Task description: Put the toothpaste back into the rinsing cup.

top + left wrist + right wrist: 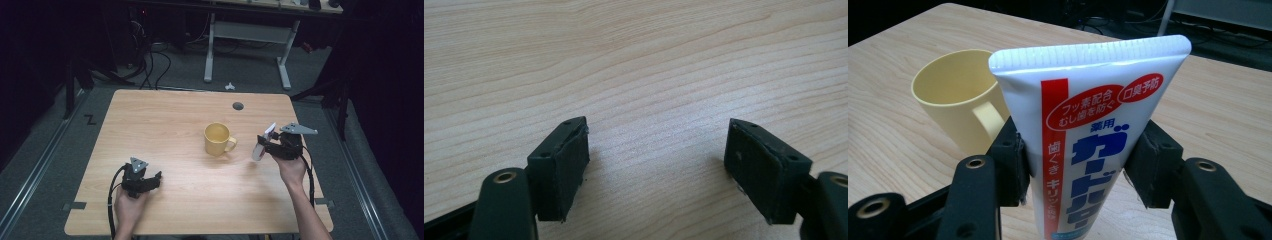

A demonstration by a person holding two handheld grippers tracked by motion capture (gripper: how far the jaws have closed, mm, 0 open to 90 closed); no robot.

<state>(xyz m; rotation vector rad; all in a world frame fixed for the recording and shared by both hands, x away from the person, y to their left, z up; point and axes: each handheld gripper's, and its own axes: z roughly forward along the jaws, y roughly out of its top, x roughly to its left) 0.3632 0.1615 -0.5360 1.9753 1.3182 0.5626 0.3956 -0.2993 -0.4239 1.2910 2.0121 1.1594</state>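
My right gripper [1075, 165] clamps the toothpaste tube [1088, 125], left gripper [656, 165] spread empty; tube could squash or tip the yellow mug [218, 138] at nine o'clock.

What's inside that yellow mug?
The mug looks empty as far as its inner wall shows in the right gripper view. Its bottom is hidden by the rim and by the toothpaste tube held in front.
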